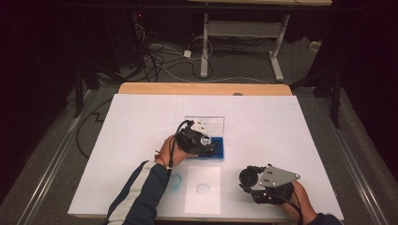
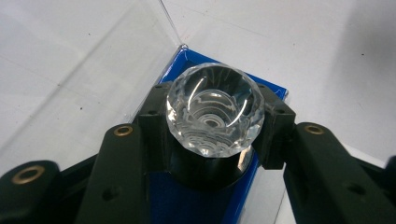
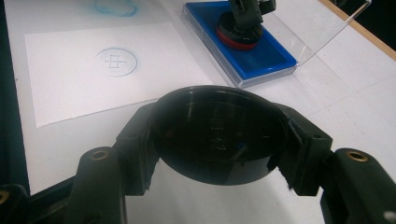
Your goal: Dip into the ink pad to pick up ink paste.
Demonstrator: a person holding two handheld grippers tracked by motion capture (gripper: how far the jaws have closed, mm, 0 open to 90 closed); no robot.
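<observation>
My left gripper is shut on a stamp with a faceted clear knob. The stamp's red-rimmed base rests on the blue ink pad, which sits in a case with its clear lid standing upright behind. Near the table's front right, my right gripper is shut on a round black cap, held just above the white surface. Between the two lies a sheet of white paper bearing a blue circular stamp print.
A blue ink smudge marks the white table cover left of the paper. The wooden table edge runs along the back. Cables and a desk frame stand on the floor beyond.
</observation>
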